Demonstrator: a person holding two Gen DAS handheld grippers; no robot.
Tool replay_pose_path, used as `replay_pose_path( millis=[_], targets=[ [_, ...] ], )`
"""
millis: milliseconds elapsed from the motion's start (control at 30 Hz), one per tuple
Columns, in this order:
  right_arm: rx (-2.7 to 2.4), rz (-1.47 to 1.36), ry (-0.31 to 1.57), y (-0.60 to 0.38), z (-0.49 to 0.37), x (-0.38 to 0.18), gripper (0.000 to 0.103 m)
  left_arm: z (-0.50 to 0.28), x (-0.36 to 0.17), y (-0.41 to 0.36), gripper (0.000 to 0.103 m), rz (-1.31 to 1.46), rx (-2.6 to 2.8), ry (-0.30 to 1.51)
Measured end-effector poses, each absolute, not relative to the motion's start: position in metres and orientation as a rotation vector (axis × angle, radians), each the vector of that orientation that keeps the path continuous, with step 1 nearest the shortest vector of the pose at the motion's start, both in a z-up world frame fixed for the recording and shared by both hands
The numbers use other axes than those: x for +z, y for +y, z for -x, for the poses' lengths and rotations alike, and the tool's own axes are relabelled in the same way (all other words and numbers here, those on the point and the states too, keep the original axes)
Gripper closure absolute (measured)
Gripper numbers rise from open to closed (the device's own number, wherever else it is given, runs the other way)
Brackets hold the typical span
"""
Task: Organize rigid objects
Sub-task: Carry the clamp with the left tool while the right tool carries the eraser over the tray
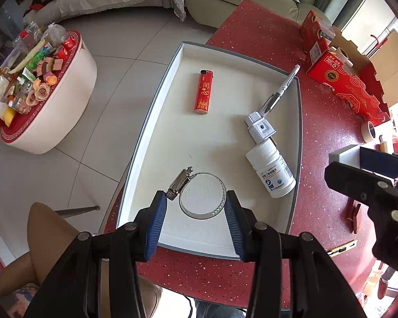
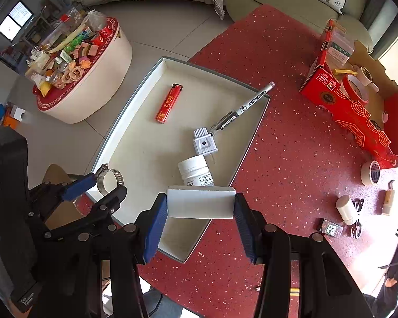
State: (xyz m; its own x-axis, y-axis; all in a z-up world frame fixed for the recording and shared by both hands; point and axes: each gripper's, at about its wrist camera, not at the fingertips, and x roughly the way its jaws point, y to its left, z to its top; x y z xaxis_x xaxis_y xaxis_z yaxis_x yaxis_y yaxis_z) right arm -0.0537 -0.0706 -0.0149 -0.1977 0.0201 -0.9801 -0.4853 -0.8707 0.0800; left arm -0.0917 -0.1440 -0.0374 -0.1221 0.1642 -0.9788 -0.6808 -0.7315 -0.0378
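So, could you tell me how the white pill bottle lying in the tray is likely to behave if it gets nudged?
The pill bottle lies on its side, so its round body would probably roll across the tray floor. It looks like rigid plastic, likely light. The plug adapter sits at its cap, so a push that way may shift it too.

Shiny bare-metal hose clamp (image 1: 202,195); glossy red plastic lighter (image 1: 203,92); matt white plastic pill bottle (image 1: 272,169) — paper label. Ribbed blue pads (image 1: 156,225) on the tongs; speckled, polished red surface (image 1: 329,143).
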Motion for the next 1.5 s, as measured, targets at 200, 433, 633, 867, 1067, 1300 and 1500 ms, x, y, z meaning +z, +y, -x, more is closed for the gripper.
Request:
replay_pose_path(
  millis=[200, 433, 633, 867, 1067, 1300, 1500],
  targets=[
    [2.123, 1.723, 0.540, -0.056, 0.066, -0.018, 0.052, 0.100, -0.046, -0.130, 0.055, 1.597, 1.914, 0.582],
    [2.108, 1.724, 0.548, -0.042, 0.079, -0.026, 0.052, 0.109, -0.051, -0.115, 0.055, 1.599, 1.922, 0.584],
    [2.100, 1.729, 0.569, -0.034, 0.087, -0.033, 0.052, 0.115, -0.056, -0.107, 0.055, 1.615, 1.924, 0.588],
    [2.099, 1.740, 0.569, -0.027, 0.103, -0.042, 0.052, 0.120, -0.063, -0.098, 0.055, 1.633, 1.915, 0.586],
    [2.085, 1.740, 0.585, -0.018, 0.112, -0.048, 0.052, 0.122, -0.067, -0.093, 0.055, 1.643, 1.911, 0.583],
    [2.073, 1.744, 0.593, -0.011, 0.120, -0.054, 0.052, 0.127, -0.073, -0.089, 0.055, 1.660, 1.907, 0.577],
    [2.061, 1.750, 0.619, -0.008, 0.127, -0.065, 0.052, 0.128, -0.081, -0.084, 0.055, 1.677, 1.885, 0.580]
  ],
)
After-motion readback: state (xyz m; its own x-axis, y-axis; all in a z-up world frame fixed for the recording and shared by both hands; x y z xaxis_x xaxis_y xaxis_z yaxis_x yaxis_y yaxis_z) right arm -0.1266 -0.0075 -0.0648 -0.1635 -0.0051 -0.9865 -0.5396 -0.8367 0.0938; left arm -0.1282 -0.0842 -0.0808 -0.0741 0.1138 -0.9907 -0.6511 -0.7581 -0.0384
